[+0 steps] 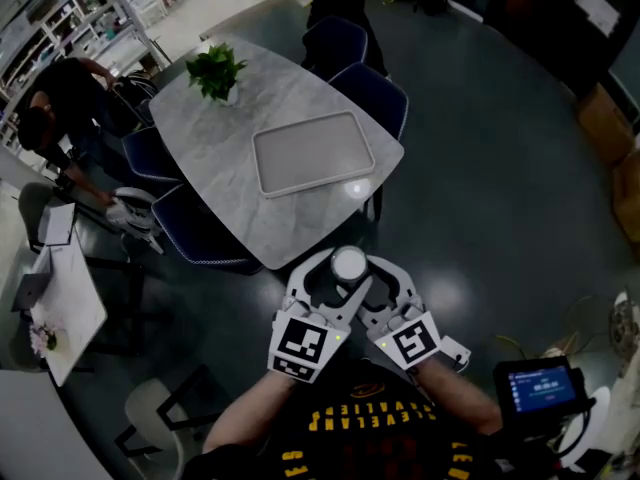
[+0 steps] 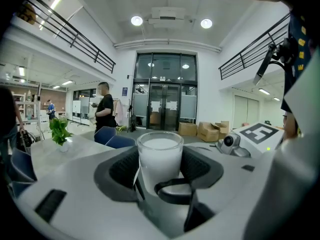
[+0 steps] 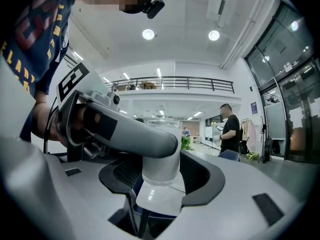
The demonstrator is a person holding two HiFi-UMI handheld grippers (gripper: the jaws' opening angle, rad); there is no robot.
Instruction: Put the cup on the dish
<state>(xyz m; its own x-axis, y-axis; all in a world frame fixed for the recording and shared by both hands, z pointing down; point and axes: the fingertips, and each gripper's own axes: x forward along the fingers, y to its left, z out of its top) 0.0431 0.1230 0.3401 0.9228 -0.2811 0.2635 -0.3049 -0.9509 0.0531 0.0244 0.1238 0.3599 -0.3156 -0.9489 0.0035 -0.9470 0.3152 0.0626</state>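
Marble table (image 1: 200,138) w/ tray (image 1: 312,152), plant (image 1: 215,70); cup (image 1: 349,264) held off-table.

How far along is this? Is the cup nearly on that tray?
Done: the frosted white cup is picked up, with the jaws of the left gripper and the right gripper both shut on it. In hand: it hangs in the air, short of the grey marble table. Left: carrying it over and setting it on the bare pale rectangular tray.

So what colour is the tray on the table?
The rectangular tray is light grey; head view.
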